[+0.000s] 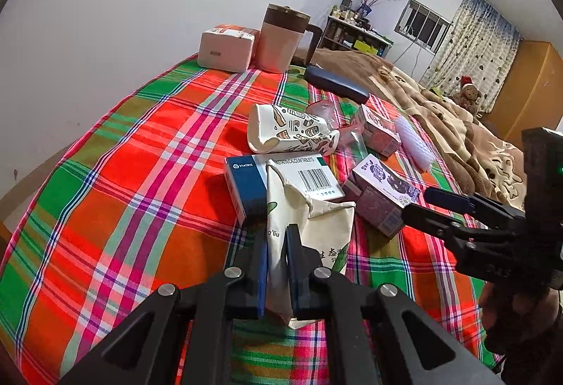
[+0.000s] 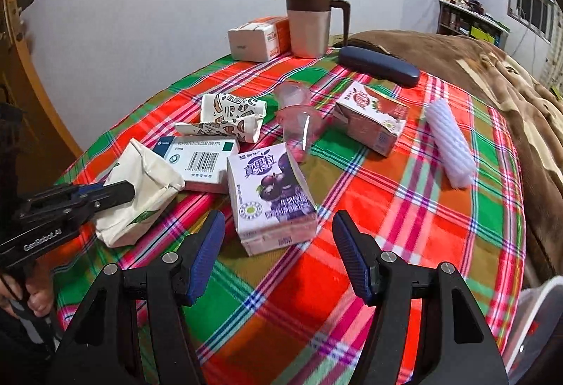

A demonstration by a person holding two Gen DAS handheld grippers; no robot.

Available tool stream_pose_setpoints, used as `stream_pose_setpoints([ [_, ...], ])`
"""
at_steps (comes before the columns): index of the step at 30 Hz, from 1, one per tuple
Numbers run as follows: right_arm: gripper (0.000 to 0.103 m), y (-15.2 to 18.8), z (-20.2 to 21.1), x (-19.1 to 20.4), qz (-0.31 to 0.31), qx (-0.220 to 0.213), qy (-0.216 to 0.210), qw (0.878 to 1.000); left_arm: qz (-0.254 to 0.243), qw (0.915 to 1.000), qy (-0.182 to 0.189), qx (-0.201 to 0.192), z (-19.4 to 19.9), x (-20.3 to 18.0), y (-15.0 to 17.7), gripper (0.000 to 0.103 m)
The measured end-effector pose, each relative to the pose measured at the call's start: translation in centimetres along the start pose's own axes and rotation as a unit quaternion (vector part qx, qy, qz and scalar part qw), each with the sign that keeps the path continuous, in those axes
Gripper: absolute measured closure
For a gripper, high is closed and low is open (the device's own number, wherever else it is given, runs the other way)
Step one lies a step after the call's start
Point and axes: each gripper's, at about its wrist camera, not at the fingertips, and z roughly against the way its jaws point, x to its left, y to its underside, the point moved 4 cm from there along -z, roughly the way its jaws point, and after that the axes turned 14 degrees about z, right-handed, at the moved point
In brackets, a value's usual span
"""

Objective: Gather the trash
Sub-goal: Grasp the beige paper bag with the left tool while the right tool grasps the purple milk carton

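Plaid-covered table (image 2: 404,209), cluttered. Left: left gripper (image 1: 276,265) clamped on cream paper bag (image 1: 316,226) (collection under way). Centre, near: purple drink carton (image 2: 271,195), lying flat. Right: right gripper (image 2: 278,244) gaped wide, empty; next move likely closing around carton.

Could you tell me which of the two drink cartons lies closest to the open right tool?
The purple carton, printed with dark plums, lies just ahead of the right tool. The orange-red carton sits farther back, beside the clear cup.
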Motion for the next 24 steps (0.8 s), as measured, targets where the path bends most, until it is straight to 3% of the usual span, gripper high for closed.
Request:
stream_pose_setpoints([
  [8,0.038,-0.5,-1.9,0.3,0.02,0.023,-0.002,1.0,-0.005,1.0,0.005,0.003,-0.3,-0.1,0.1,0.093],
  [12,0.042,-0.4,-2.9,0.1,-0.015,0.041,-0.024,0.999,-0.007,1.0,0.005,0.005,-0.3,-0.2,0.2,0.093],
  [13,0.045,-0.3,-2.8,0.0,-0.024,0.038,-0.026,0.999,-0.008,0.9999,0.006,0.005,-0.3,-0.2,0.2,0.093],
  [24,0.046,1.8,0.7,-1.0,-0.077,0.003,-0.003,0.997,-0.02,0.9997,0.013,0.011,0.1,-1.4,0.9,0.093],
])
